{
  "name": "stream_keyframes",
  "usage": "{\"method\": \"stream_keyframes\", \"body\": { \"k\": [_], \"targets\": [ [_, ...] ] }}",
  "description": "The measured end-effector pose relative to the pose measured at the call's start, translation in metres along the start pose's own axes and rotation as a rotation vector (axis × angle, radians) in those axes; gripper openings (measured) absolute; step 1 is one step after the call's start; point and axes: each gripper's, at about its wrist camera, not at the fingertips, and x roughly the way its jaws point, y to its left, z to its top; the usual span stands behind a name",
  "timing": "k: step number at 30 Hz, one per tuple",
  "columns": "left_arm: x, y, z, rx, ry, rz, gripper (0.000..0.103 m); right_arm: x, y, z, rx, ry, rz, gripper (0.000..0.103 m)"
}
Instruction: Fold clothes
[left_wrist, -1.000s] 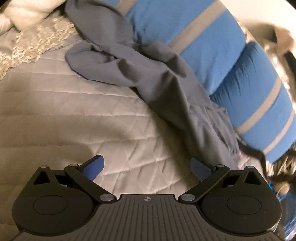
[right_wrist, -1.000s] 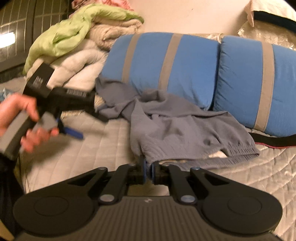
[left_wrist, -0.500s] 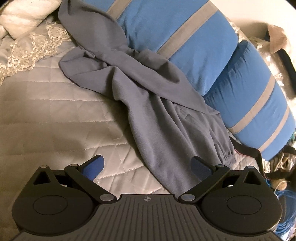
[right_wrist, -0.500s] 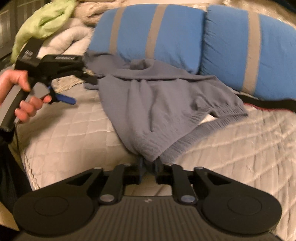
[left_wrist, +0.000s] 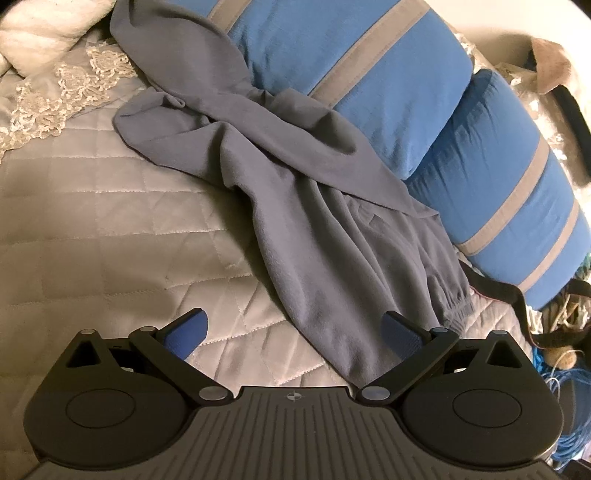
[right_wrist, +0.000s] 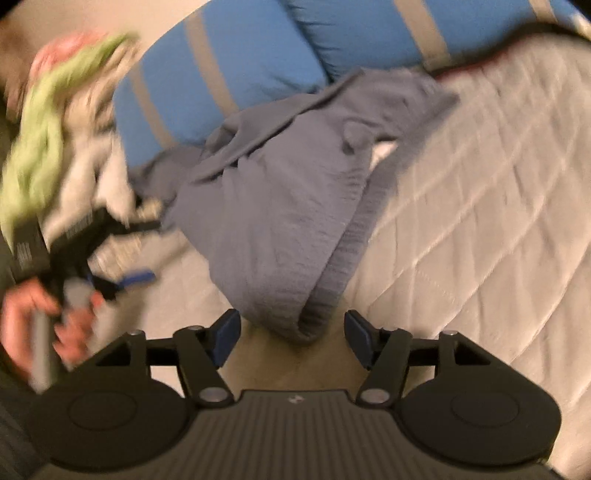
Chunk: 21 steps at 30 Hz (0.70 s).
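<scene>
Currently, left wrist view, left to right: white lace-edged cloth (left_wrist: 55, 99) at upper left; pale grey quilted bedspread (left_wrist: 92, 221) across the left half; crumpled grey knit garment (left_wrist: 303, 229) running from upper left down to bottom centre, its upper part lying against two blue pillows with grey stripes (left_wrist: 369, 74) at upper right. Left gripper (left_wrist: 291, 334) at bottom edge: jaws wide apart, nothing pinched; garment's lower tip lies between them, nearer the right pad.

Right wrist view (blurred), left to right: person's hand (right_wrist: 40, 325) on the left gripper's handle at lower left; green cloth (right_wrist: 40, 147) on a pile at upper left; garment in centre, ribbed hem at its lower end. Right gripper (right_wrist: 291, 338) at bottom: jaws opening, hem end between the pads, neither pad pressing it.
</scene>
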Motion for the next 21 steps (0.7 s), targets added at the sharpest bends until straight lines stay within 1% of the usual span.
{"method": "stream_keyframes", "body": {
  "k": [2,4,8,13,16,21],
  "targets": [
    [0.001,0.000,0.000,-0.002,0.003,-0.001,0.102,0.003,-0.014,0.002,0.137,0.013,0.065,0.072],
    [0.001,0.000,0.000,-0.001,0.005,-0.003,0.102,0.004,-0.026,0.002,0.241,0.024,0.101,0.070],
    [0.002,0.000,-0.001,-0.001,0.009,-0.003,0.102,0.005,-0.038,0.002,0.364,0.051,0.158,0.069],
    [0.004,-0.002,-0.003,0.006,0.017,-0.006,0.102,0.011,-0.042,0.003,0.423,0.071,0.191,0.070],
    [0.006,-0.004,-0.004,0.013,0.019,-0.008,0.102,0.016,-0.044,0.005,0.447,0.070,0.200,0.072],
    [0.009,-0.009,-0.008,0.028,0.026,-0.012,0.102,0.028,-0.041,0.010,0.458,0.032,0.199,0.073]
  ]
}}
